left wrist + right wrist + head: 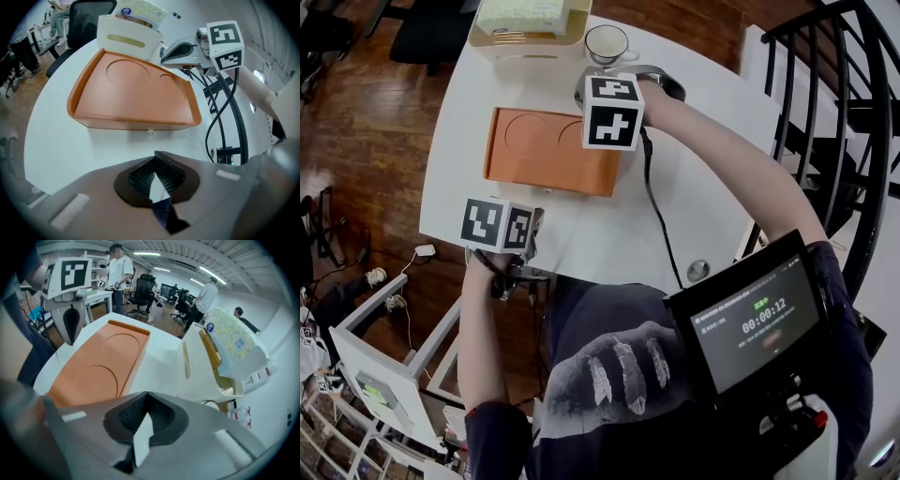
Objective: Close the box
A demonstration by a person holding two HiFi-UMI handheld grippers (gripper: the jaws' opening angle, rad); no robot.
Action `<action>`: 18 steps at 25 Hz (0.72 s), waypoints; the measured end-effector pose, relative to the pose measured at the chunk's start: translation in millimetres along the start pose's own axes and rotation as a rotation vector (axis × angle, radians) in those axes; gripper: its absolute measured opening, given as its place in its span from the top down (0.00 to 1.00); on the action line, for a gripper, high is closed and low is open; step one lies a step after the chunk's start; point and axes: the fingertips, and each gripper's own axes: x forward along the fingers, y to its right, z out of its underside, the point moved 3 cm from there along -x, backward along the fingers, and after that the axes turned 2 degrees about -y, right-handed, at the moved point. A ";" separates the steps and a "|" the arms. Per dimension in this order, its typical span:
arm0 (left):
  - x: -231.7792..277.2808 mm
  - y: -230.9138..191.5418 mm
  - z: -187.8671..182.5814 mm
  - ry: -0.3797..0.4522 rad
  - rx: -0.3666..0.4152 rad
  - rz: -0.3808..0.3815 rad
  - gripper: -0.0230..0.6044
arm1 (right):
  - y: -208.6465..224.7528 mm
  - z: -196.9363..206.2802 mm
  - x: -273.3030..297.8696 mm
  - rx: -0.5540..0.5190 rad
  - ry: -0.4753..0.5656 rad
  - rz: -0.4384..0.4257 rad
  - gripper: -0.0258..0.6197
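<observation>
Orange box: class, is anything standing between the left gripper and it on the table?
Nothing visible does. In the left gripper view only bare white table lies between the left gripper and the orange box's front wall. The right gripper hangs at the box's far right corner, off that path.

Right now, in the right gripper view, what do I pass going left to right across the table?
left gripper → orange box → white tissue holder
</observation>
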 end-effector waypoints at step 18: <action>5.0 52.1 62.8 -0.049 0.033 -0.071 0.94 | -33.1 35.6 -83.9 0.058 0.026 0.000 0.96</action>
